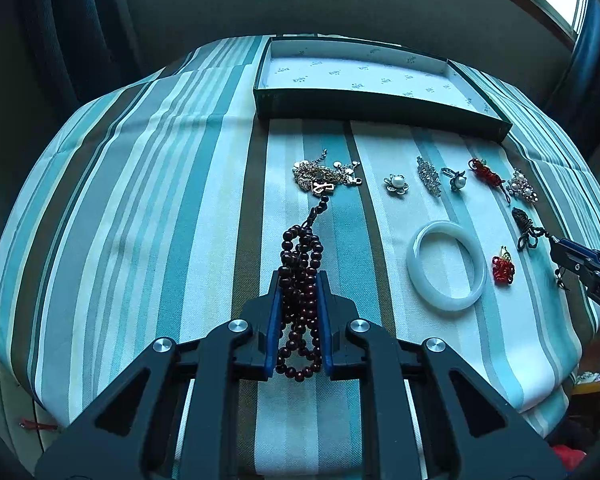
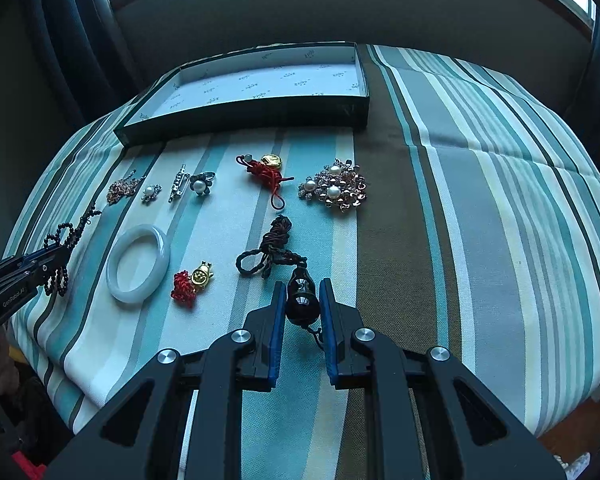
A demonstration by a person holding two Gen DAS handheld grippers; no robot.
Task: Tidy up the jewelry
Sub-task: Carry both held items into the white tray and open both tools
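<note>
Dark-red wooden beads [image 1: 300,280] — a long string bunched into loops — lie left of the white bangle [image 1: 446,266], and the left gripper [image 1: 299,284] has clamped onto the bundle. Limp and light, the strand will sag and swing when lifted, so a hold across several loops at once, as here, looks safest. The bangle itself, smooth and pale, is stiff, probably slippery and breakable; I would pinch it across its band. Right of the bangle, past a small red knot charm [image 2: 184,286], the right gripper [image 2: 302,300] is closed on a glossy dark gourd-shaped pendant [image 2: 302,300], whose brown braided cord [image 2: 268,252] trails toward the open green box [image 2: 260,116] beyond the bangle — the cord is soft and may snag.
</note>
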